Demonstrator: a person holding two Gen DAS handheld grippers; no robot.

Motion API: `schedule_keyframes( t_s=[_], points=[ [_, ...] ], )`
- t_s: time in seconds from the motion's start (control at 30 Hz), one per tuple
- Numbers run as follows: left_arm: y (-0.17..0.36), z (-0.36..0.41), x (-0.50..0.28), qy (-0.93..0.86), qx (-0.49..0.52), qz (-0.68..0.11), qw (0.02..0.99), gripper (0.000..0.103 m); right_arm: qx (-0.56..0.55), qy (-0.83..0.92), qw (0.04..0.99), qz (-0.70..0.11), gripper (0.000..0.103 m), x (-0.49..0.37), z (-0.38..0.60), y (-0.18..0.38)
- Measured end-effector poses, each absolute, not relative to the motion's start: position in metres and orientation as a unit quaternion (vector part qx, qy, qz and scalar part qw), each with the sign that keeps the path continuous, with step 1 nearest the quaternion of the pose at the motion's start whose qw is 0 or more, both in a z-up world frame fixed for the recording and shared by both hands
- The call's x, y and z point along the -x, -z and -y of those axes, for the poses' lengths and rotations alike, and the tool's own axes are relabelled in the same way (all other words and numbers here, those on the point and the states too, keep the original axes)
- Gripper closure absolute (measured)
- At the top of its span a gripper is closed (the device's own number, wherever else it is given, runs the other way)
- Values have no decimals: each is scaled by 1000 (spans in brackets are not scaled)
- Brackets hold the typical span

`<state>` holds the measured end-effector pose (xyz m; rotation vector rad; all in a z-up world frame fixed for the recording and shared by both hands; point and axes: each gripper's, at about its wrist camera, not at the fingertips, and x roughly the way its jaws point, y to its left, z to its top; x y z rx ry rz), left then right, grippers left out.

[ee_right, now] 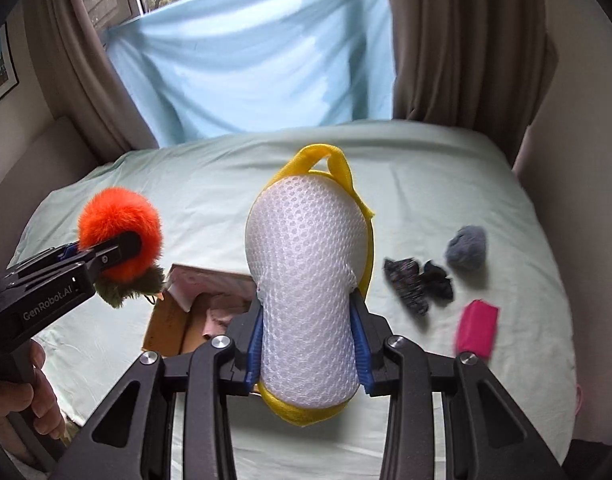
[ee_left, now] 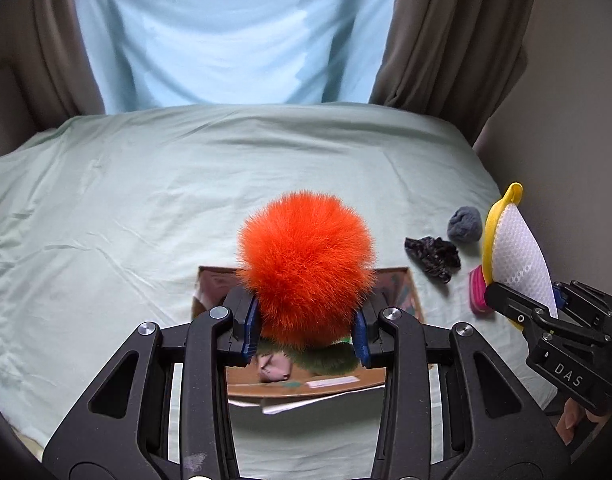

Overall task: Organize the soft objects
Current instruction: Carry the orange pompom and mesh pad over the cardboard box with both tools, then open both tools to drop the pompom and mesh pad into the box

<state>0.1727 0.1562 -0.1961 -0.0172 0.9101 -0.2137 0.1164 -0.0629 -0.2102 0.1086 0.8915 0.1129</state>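
My left gripper (ee_left: 305, 326) is shut on a fluffy orange pompom (ee_left: 306, 264) with a green tuft under it, held above an open cardboard box (ee_left: 410, 292). From the right wrist view the same pompom (ee_right: 120, 234) hangs over the box (ee_right: 170, 320) in the left gripper (ee_right: 118, 256). My right gripper (ee_right: 308, 344) is shut on a white mesh sponge with yellow trim and loop (ee_right: 306, 264), lifted over the bed. That sponge (ee_left: 518, 252) shows at the right in the left wrist view, in the right gripper (ee_left: 538, 304).
A pale green bedsheet (ee_left: 146, 208) covers the bed. On it at the right lie a dark scrunchie (ee_right: 418, 284), a grey woolly ball (ee_right: 466, 248) and a pink pad (ee_right: 476, 328). The box holds pink items. Brown curtains and a blue cloth hang behind. A hand grips the left handle.
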Motion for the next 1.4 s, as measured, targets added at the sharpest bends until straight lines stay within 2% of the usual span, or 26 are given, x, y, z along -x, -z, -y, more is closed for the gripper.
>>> schedule_keyframes(
  t_s=[0.37,0.83,1.1,1.13,1.17,1.2,1.23,1.27,1.3,1.37,1.4],
  points=[
    [289,-199,-210,89,-7,-536,839,70,-85,-63,826,-554,69,-174,-21,301],
    [394,-163,-252,109,-24,-636,763,70,-164,-15,728,-665,69,-232,-3,395],
    [417,-156,-256,106,-34,-668,736,70,-177,-18,698,-694,67,-245,0,423],
    [417,-155,-255,107,-37,-671,732,68,-183,-17,697,-693,66,-244,1,423],
    [418,-154,-254,110,-38,-675,728,57,-190,-18,694,-695,63,-244,2,425],
    [418,-153,-252,114,-38,-677,726,45,-197,-18,687,-699,55,-245,3,426],
    [417,-152,-249,112,-44,-676,727,14,-202,-19,682,-703,49,-245,3,429],
    [415,-151,-246,109,-50,-672,731,1,-207,-23,680,-702,30,-246,4,430],
    [412,-151,-243,111,-51,-666,736,1,-210,-25,682,-700,12,-246,3,431],
    [411,-149,-240,120,-51,-669,731,0,-215,-20,690,-691,1,-244,6,432],
    [411,-148,-238,120,-54,-670,730,0,-214,-19,693,-688,1,-242,7,432]
  ],
)
